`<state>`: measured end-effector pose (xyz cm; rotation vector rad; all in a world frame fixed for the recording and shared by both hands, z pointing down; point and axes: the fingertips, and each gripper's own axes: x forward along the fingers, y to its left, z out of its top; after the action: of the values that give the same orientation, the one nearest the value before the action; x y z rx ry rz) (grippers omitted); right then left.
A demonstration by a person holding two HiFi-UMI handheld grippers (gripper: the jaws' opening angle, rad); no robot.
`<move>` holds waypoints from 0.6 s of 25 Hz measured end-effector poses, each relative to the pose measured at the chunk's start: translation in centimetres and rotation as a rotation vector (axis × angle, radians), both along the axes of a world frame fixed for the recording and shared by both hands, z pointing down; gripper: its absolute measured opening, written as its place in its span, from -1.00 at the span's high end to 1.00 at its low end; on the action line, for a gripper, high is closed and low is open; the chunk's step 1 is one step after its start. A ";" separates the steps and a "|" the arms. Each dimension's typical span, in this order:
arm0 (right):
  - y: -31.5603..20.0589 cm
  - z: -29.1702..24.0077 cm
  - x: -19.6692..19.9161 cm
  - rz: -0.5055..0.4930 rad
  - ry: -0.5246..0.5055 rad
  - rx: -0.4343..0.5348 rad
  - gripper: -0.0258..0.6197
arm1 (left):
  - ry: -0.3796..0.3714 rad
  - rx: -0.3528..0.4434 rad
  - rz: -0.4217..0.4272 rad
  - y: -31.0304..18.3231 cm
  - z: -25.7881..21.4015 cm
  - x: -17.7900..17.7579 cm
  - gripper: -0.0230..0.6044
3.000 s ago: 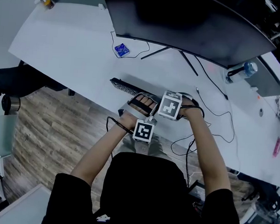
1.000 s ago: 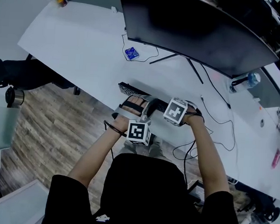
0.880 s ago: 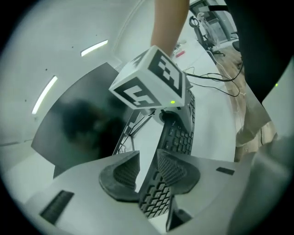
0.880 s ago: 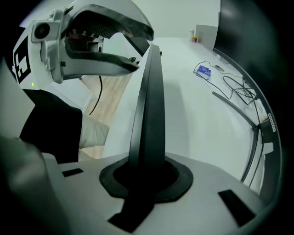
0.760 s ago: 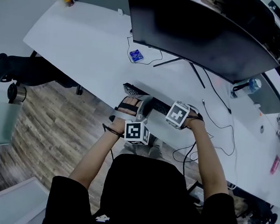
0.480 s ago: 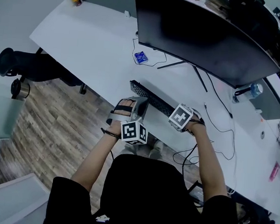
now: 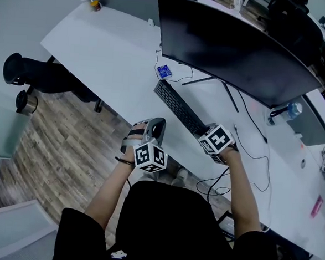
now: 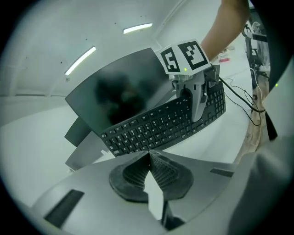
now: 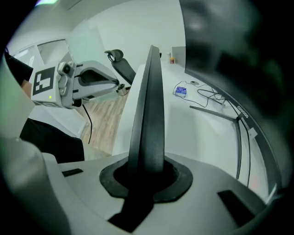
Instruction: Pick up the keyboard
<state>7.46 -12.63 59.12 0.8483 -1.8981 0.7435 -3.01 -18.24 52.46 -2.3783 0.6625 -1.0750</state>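
Right gripper (image 9: 148,173): the jaws are clamped on the near end of the keyboard (image 7: 178,104). In the right gripper view the keyboard stands edge-on between the two pads and runs straight away from them, one pad on each face. In the head view this gripper sits at the keyboard's end nearest the person, with its marker cube just behind the grip.

Keyboard: it lies at a slant over the white desk (image 7: 101,50), in front of the monitor (image 7: 235,43). Its far end points toward a small blue packet (image 7: 164,71) near the monitor stand. In the left gripper view the key face is turned toward the camera. Whether the far end touches the desk cannot be told.

Left gripper (image 8: 149,158): the jaws have just been closing and now meet pad to pad, with nothing between them. This gripper is clear of the keyboard. In the head view it hangs by the desk's near edge, to the left of the keyboard's near half. The keyboard lies ahead of the closed tips, apart from them and out of their line of grip.
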 end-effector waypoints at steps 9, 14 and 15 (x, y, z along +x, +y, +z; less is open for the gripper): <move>-0.3 -4.8 1.1 0.136 -0.142 0.201 0.70 | 0.142 -0.055 -0.217 -0.1 -2.2 -1.3 0.90; 0.0 -7.6 1.5 0.193 -0.269 0.305 0.70 | 0.181 -0.049 -0.305 0.9 -3.0 -1.8 0.90; 0.1 -8.1 1.6 0.196 -0.283 0.324 0.70 | 0.191 -0.053 -0.319 1.2 -3.1 -1.8 0.90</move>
<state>9.04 -12.49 51.03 1.1955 -2.2494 0.7116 -4.84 -17.04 49.32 -2.4979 1.1246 -1.0049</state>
